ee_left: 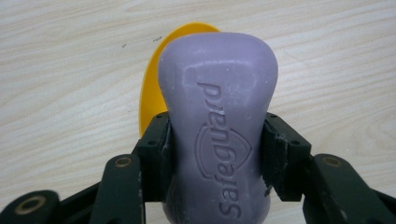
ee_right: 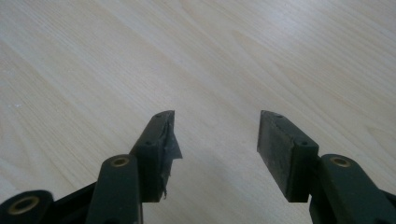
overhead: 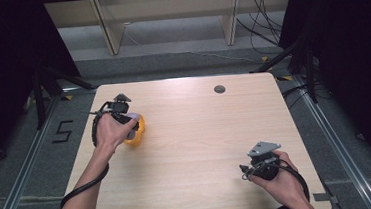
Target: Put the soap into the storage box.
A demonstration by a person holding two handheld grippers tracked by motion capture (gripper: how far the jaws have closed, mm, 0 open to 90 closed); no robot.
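Now | left tool (ee_left: pixel 217 140) grips purple soap (ee_left: pixel 217 116), "Safeguard" legible, over yellow dish (ee_left: pixel 152 88) | right tool (ee_right: pixel 215 135) wide

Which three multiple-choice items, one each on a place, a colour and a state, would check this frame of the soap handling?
1. Where on the table is the left gripper?
A. near the left edge
B. near the right edge
C. at dead centre

2. What colour is the soap bar?
A. green
B. purple
C. white

3. How does the right gripper stand?
A. shut on the soap
B. shut on nothing
C. open with nothing between the jaws

Key: 1 A, the high view shows it at the left side by the yellow dish. 2 B, the left gripper view shows a lilac bar clamped between the jaws. 3 C, the right gripper view shows bare wood in the gap.
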